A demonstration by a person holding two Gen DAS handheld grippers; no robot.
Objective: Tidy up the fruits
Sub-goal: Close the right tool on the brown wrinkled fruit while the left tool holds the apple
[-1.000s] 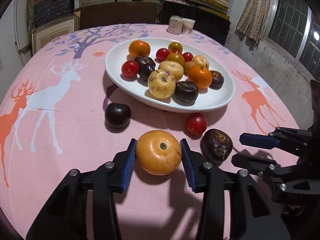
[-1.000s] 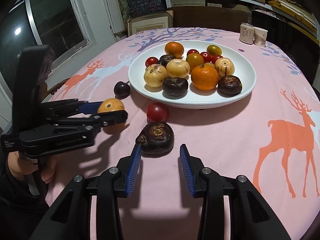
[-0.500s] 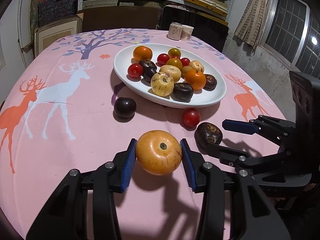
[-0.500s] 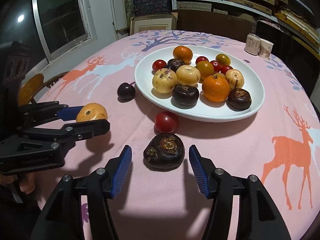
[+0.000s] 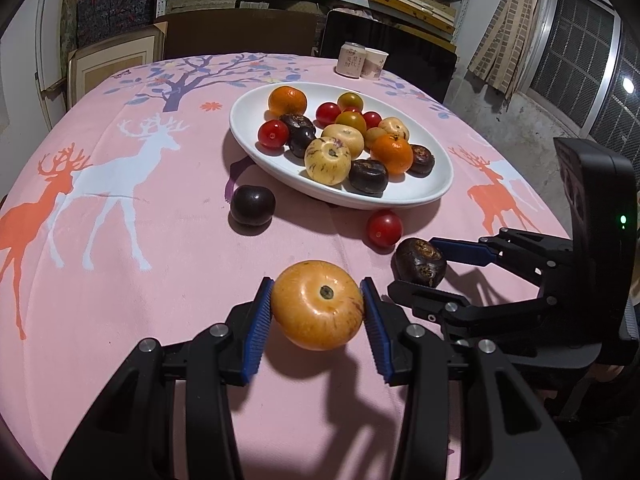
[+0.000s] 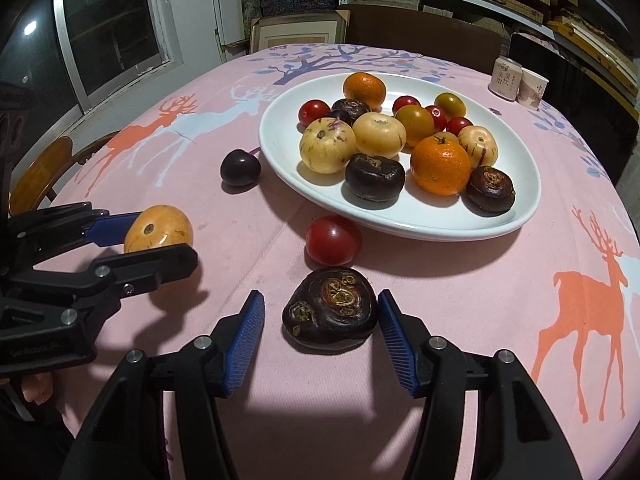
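Observation:
My left gripper is shut on a round orange-yellow fruit, held just above the pink tablecloth; the same fruit shows at the left of the right wrist view. My right gripper straddles a dark wrinkled fruit that lies on the cloth. Its jaws are closing; the right pad is almost on the fruit, the left pad still stands off. A white oval plate behind holds several fruits: oranges, tomatoes, pale melons and dark ones.
A red tomato lies loose between the dark fruit and the plate. A dark plum sits left of the plate. Two paper cups stand at the far edge. A chair back shows at the left.
The right jaws spread wider and moved forward until the dark fruit lay between them. The left gripper drew back from the plate a little, still holding the orange-yellow fruit.

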